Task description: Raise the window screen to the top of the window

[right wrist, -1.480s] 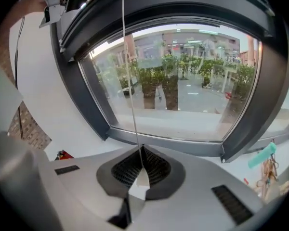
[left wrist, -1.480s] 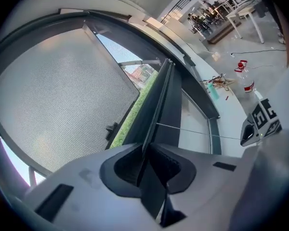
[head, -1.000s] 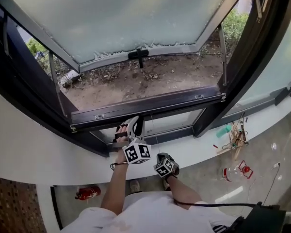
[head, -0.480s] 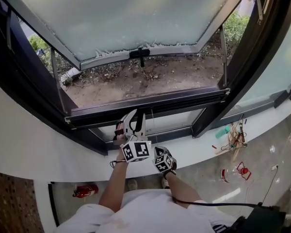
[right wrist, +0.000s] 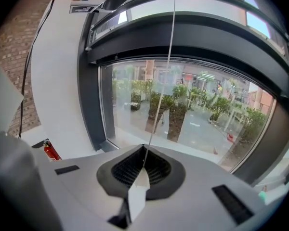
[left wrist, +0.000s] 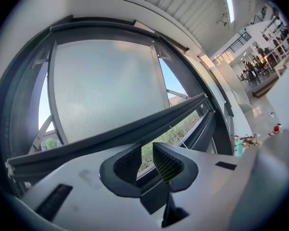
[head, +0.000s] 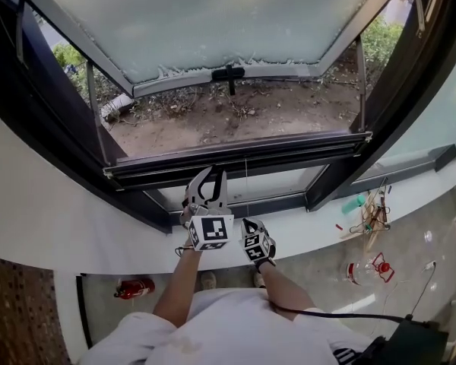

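Lifting the screen rail (head: pixel 235 157): your right tool (right wrist: pixel 143 163) pinches its cord (right wrist: pixel 164 76); left tool (left wrist: pixel 145 154) has just opened its jaws, empty. Next, probably push the rail upward.

Two tongs (head: pixel 214 177) (head: pixel 248 226), one window screen (head: pixel 289 149), one pull cord (right wrist: pixel 169 47), one fire extinguisher (head: pixel 134 287).

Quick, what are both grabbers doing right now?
Left gripper: open, just opened wider, holding nothing.
Right gripper: closed, holding the thin white pull cord.
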`<state>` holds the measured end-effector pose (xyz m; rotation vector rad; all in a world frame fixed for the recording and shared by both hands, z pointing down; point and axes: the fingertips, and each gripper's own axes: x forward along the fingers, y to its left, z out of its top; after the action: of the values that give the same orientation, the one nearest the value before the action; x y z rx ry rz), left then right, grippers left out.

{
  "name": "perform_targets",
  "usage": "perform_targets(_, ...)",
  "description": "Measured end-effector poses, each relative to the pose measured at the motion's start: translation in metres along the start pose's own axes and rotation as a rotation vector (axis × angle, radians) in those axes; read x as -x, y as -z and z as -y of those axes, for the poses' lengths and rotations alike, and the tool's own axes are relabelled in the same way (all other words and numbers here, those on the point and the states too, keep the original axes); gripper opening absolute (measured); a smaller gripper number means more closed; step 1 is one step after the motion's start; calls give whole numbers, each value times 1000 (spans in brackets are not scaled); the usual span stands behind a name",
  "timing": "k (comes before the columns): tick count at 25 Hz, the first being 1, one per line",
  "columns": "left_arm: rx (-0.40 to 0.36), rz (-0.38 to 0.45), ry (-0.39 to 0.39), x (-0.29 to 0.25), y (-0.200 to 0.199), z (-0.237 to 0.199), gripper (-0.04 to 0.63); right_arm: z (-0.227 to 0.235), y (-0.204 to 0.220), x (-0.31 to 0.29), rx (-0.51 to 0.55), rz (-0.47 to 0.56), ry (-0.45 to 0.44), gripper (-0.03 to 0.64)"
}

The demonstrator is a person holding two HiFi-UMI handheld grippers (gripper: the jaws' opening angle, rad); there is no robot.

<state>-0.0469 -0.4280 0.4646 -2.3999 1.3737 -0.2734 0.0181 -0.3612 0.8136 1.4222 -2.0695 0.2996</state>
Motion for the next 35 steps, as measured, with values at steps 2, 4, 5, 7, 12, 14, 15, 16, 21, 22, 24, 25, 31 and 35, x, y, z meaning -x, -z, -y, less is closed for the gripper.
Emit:
perform_targets(2,35,-17,-2,3,6,-4,69,1,-7,0,-11,27,9,0)
perform_targets(4,53,-31,-13,5,12,-9,69,3,-15,-1,-32,64,17,0)
perform_targets(5,66,-37,-19,6,15,-12,69,4,-21,-2,-38,86,20,0)
perform_targets(7,95,-49,-27,7,19,-17,69,6,-33,-4,-37,126,22,0)
perform_targets(12,134,-74,-35,12,29,-18,69,5,-53,4,-42,175,26,0)
perform_targets(14,142,-81,-43,12,31,-19,69,7,-58,8,-47,175,32,0)
perform_targets(15,144,-83,-46,12,30,-19,69,8,-60,9,-49,180,36,0)
perform_targets(16,147,-84,-46,12,28,-20,69,9,-61,10,-52,186,39,0)
perform_targets(21,171,-94,-35,12,30,-15,69,13,-61,15,-54,202,43,0)
perform_targets(22,177,-98,-34,12,31,-14,67,14,-61,15,-57,204,43,0)
perform_targets(24,186,-101,-33,11,32,-13,69,14,-61,15,-60,206,43,0)
perform_targets(25,188,-101,-33,10,32,-13,68,15,-62,15,-61,208,44,0)
perform_targets(31,189,-104,-31,10,32,-13,69,15,-69,13,-63,224,38,0)
perform_targets(35,208,-104,-35,12,33,-16,67,16,-75,11,-69,238,40,0)
